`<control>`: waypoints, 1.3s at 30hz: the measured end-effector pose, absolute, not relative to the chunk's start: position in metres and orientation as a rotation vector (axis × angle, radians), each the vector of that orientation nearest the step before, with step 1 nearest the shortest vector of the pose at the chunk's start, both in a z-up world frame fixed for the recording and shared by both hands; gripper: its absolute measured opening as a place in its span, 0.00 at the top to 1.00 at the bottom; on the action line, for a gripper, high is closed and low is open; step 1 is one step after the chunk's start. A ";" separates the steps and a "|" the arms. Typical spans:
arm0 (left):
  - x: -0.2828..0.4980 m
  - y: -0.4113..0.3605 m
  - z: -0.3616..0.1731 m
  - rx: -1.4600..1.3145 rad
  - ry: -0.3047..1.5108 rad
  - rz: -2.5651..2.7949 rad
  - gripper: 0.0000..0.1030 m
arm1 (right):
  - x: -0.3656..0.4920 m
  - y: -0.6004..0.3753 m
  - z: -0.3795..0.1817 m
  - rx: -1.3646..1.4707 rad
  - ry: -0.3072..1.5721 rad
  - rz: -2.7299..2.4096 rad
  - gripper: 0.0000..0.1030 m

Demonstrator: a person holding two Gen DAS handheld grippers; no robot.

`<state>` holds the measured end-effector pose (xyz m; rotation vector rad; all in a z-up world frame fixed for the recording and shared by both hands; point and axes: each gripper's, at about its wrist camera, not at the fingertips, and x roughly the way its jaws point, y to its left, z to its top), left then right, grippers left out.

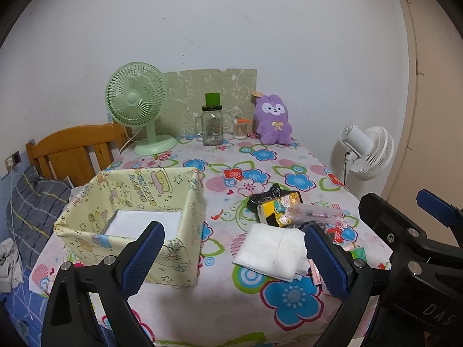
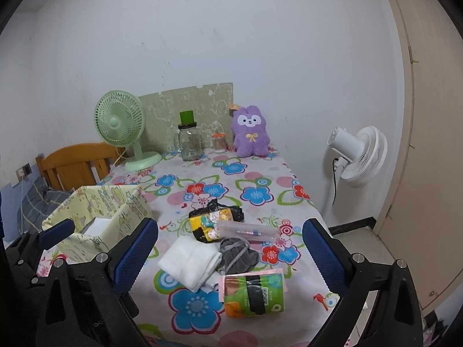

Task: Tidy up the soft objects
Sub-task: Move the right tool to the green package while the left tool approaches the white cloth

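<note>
Floral table (image 2: pixel 260 179), grey cloth (image 2: pixel 235 253) half-hidden.

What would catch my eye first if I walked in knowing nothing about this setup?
Probably the flowered tablecloth, then the purple plush toy propped at the far end beside a glass jar and a green desk fan. Nearer, a folded white cloth lies amid small clutter, right of a pale yellow box. Both open grippers, left gripper and right gripper, frame the view.
</note>
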<state>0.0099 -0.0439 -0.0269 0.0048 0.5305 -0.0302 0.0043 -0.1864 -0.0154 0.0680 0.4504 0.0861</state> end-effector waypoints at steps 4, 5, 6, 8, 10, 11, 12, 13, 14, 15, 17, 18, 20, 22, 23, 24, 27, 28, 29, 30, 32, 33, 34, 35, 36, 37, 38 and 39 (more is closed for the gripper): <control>0.011 -0.052 -0.035 0.015 0.544 -0.049 0.04 | 0.005 -0.192 -0.024 0.073 0.459 0.087 0.02; 0.011 -0.054 -0.037 0.019 0.545 -0.053 0.04 | 0.005 -0.193 -0.027 0.075 0.461 0.088 0.02; 0.012 -0.055 -0.039 0.021 0.548 -0.056 0.04 | 0.005 -0.193 -0.028 0.075 0.463 0.088 0.02; 0.014 -0.057 -0.044 0.021 0.557 -0.065 0.04 | 0.006 -0.196 -0.034 0.078 0.469 0.089 0.02; 0.016 -0.058 -0.049 0.019 0.567 -0.071 0.04 | 0.007 -0.197 -0.038 0.079 0.474 0.089 0.02; 0.017 -0.058 -0.052 0.020 0.573 -0.075 0.04 | 0.007 -0.197 -0.041 0.079 0.478 0.088 0.02; 0.018 -0.059 -0.054 0.021 0.578 -0.077 0.04 | 0.008 -0.197 -0.044 0.079 0.483 0.089 0.02; 0.019 -0.059 -0.057 0.021 0.584 -0.079 0.04 | 0.009 -0.198 -0.046 0.080 0.489 0.090 0.02; 0.019 -0.060 -0.059 0.021 0.590 -0.081 0.04 | 0.010 -0.198 -0.050 0.080 0.496 0.090 0.02; 0.021 -0.060 -0.062 0.022 0.597 -0.083 0.04 | 0.011 -0.199 -0.052 0.081 0.500 0.091 0.02; 0.022 -0.061 -0.067 0.027 0.607 -0.085 0.04 | 0.012 -0.200 -0.058 0.083 0.507 0.095 0.02; 0.023 -0.062 -0.070 0.032 0.612 -0.086 0.04 | 0.013 -0.200 -0.061 0.083 0.510 0.097 0.02; 0.024 -0.063 -0.074 0.040 0.619 -0.089 0.05 | 0.015 -0.200 -0.065 0.088 0.522 0.099 0.02; 0.025 -0.064 -0.079 0.041 0.625 -0.096 0.07 | 0.018 -0.200 -0.071 0.096 0.536 0.103 0.02; 0.026 -0.064 -0.081 0.037 0.629 -0.101 0.07 | 0.020 -0.200 -0.074 0.099 0.543 0.103 0.02; 0.027 -0.064 -0.084 0.034 0.637 -0.102 0.07 | 0.021 -0.199 -0.077 0.101 0.548 0.102 0.02; 0.030 -0.065 -0.091 0.032 0.650 -0.104 0.07 | 0.024 -0.198 -0.084 0.094 0.561 0.098 0.05; 0.031 -0.065 -0.093 0.033 0.654 -0.104 0.07 | 0.025 -0.197 -0.086 0.092 0.565 0.095 0.05; 0.032 -0.066 -0.095 0.034 0.658 -0.106 0.08 | 0.027 -0.197 -0.088 0.091 0.573 0.094 0.05; 0.032 -0.066 -0.098 0.035 0.662 -0.109 0.08 | 0.029 -0.198 -0.090 0.093 0.580 0.093 0.05; 0.033 -0.067 -0.102 0.035 0.665 -0.125 0.08 | 0.032 -0.197 -0.096 0.096 0.597 0.087 0.06; 0.035 -0.068 -0.103 0.036 0.667 -0.129 0.08 | 0.032 -0.197 -0.098 0.098 0.599 0.082 0.10; 0.035 -0.068 -0.105 0.040 0.669 -0.129 0.08 | 0.032 -0.197 -0.100 0.098 0.601 0.080 0.10; 0.036 -0.069 -0.107 0.045 0.669 -0.128 0.08 | 0.034 -0.197 -0.101 0.097 0.608 0.078 0.10; 0.036 -0.070 -0.109 0.048 0.672 -0.129 0.08 | 0.035 -0.196 -0.104 0.096 0.618 0.075 0.10; 0.037 -0.070 -0.111 0.050 0.677 -0.131 0.08 | 0.037 -0.197 -0.106 0.097 0.625 0.073 0.10; 0.038 -0.071 -0.112 0.051 0.682 -0.132 0.08 | 0.038 -0.197 -0.109 0.099 0.631 0.072 0.10; 0.039 -0.071 -0.114 0.052 0.686 -0.132 0.08 | 0.039 -0.197 -0.111 0.100 0.638 0.069 0.11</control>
